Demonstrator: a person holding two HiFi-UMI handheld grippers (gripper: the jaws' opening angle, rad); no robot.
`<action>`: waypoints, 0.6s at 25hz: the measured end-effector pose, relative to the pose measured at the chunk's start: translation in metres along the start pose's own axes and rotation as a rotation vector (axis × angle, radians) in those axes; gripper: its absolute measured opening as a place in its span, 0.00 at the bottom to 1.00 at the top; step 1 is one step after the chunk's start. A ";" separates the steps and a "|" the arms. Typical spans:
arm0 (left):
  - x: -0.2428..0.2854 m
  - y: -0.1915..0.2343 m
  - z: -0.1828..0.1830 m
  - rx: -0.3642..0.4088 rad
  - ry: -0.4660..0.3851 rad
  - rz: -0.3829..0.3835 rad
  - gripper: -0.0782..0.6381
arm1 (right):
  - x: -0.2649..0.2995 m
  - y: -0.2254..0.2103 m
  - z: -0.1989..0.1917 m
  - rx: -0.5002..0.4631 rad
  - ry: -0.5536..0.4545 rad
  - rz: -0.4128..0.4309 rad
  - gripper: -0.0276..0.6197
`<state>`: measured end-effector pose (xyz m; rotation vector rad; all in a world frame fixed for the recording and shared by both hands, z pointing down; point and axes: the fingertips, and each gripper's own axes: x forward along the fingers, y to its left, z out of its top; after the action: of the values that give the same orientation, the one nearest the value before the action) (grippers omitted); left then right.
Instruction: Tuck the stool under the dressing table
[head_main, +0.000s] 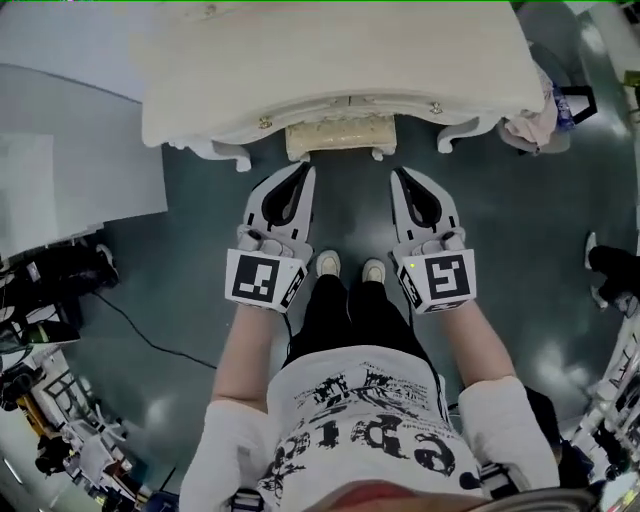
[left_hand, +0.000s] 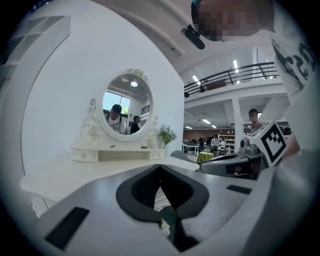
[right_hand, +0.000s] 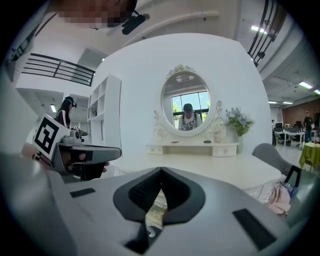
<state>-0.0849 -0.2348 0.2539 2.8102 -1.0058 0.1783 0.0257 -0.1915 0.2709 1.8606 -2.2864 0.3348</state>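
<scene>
The white dressing table (head_main: 330, 50) fills the top of the head view, and it carries an oval mirror (right_hand: 187, 107). The cream padded stool (head_main: 340, 135) stands between the table's legs, and only its front edge shows past the tabletop. My left gripper (head_main: 305, 170) and right gripper (head_main: 400, 175) hover side by side just in front of the stool, both pointing at it. Each is shut and holds nothing, and neither touches the stool. In the left gripper view the shut left gripper (left_hand: 160, 172) faces the tabletop (left_hand: 90, 175). A sliver of stool (right_hand: 157, 205) shows through the right gripper (right_hand: 161, 175).
The person's shoes (head_main: 328, 263) stand on the grey floor just behind the grippers. A chair with a bag and cloth (head_main: 535, 120) sits right of the table. Cables and dark gear (head_main: 50, 290) lie at the left, below a white panel (head_main: 60, 190).
</scene>
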 end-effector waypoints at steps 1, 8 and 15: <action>-0.004 -0.003 0.017 0.011 -0.015 -0.001 0.14 | -0.006 0.001 0.015 -0.004 -0.013 -0.002 0.07; -0.039 -0.023 0.110 0.056 -0.078 0.026 0.14 | -0.052 0.009 0.100 -0.029 -0.100 -0.031 0.07; -0.077 -0.027 0.157 0.083 -0.113 0.060 0.14 | -0.089 0.012 0.159 -0.050 -0.166 -0.035 0.07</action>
<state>-0.1168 -0.1952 0.0844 2.8950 -1.1331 0.0697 0.0326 -0.1505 0.0927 1.9687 -2.3396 0.1209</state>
